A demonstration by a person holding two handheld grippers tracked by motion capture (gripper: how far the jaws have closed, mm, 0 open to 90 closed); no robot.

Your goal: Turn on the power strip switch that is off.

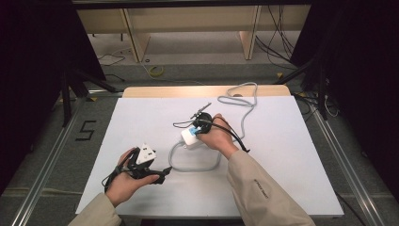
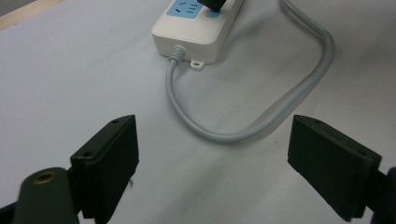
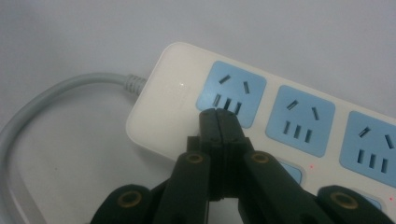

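A white power strip (image 1: 189,137) with blue sockets (image 3: 231,93) lies mid-table. Its grey cable (image 1: 195,167) loops toward the front. My right gripper (image 1: 200,128) is over the strip's cable end. In the right gripper view its jaws are shut together with nothing between them, and the right gripper (image 3: 218,116) tips sit at the lower edge of the first socket, beside a blue switch. My left gripper (image 1: 162,173) rests at the front left, well clear of the strip. The left gripper (image 2: 215,163) is open and empty, facing the cable loop (image 2: 224,135) and the strip (image 2: 187,37).
The white table (image 1: 291,160) has a wooden strip along its back edge. The grey cable runs on to a loop at the back (image 1: 244,99). A small black object (image 1: 200,111) lies just behind the right hand. Loose cables lie on the floor beyond.
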